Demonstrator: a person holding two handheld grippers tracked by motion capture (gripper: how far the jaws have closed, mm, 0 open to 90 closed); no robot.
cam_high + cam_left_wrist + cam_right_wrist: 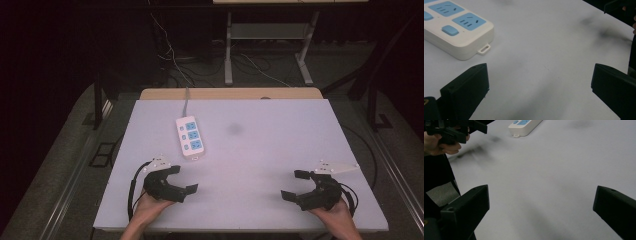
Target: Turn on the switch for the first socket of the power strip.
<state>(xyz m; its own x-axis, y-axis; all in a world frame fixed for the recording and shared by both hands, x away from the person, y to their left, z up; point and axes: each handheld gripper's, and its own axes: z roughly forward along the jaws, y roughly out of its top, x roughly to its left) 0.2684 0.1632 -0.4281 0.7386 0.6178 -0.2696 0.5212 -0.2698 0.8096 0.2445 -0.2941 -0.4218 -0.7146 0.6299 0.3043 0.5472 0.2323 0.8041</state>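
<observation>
A white power strip [190,136] with blue sockets lies on the white table [260,150], left of centre, its grey cord running to the far edge. My left gripper [184,179] rests near the front left, just below the strip, jaws wide apart and empty. In the left gripper view the power strip [454,27] sits at upper left, ahead of the left gripper [539,85]. My right gripper [295,185] sits at the front right, open and empty. The right gripper view shows the right gripper [541,207] over bare table, with the power strip [524,126] far off.
A dark smudge [235,129] marks the table centre. A wooden strip [230,93] borders the table's far edge. Beyond it stand table legs [228,50] and loose cables [175,60] on the dark floor. Metal rails [75,175] run along both sides.
</observation>
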